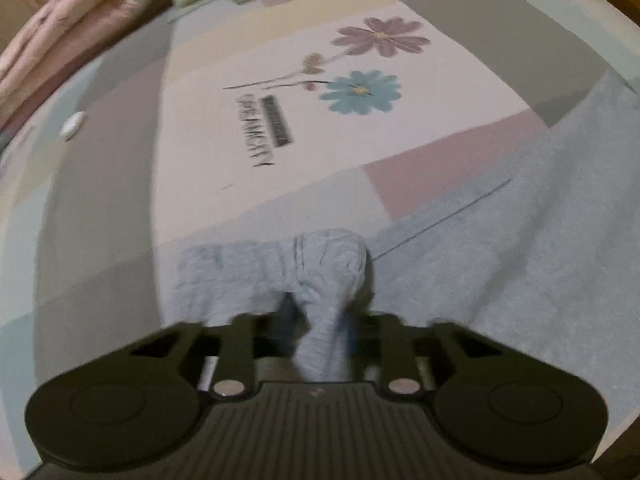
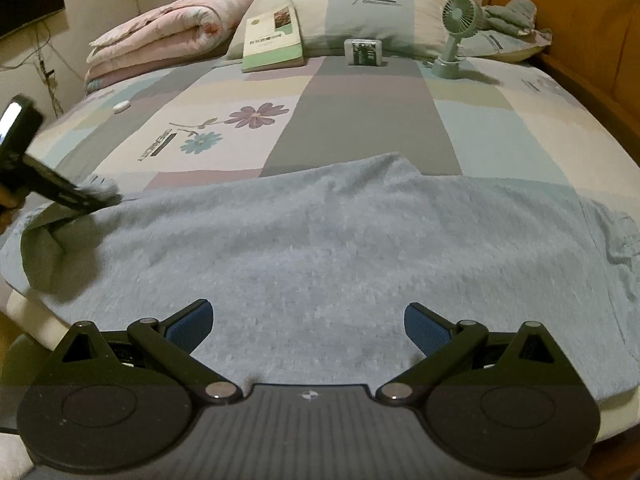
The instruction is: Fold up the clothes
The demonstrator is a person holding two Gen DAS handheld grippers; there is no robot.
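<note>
So the light blue garment [image 2: 328, 248] is spread flat across the near end of the bed, over the patchwork bedsheet [image 2: 368, 120] with the flower print on it. My left gripper [image 1: 320, 320] is clamped down on a bunched-up bit of the fabric at the garment's left edge, with the cloth pinched right between the jaws and a wad of it poking out past them. My right gripper [image 2: 308, 326] is just hanging over the middle of the near part of the garment, jaws spread wide with nothing in them. Further back there's a green book [image 2: 274, 38] leaning on the pillow [image 2: 360, 8], a little green fan [image 2: 456, 36] and a rolled pink quilt [image 2: 168, 36] off to the left.
</note>
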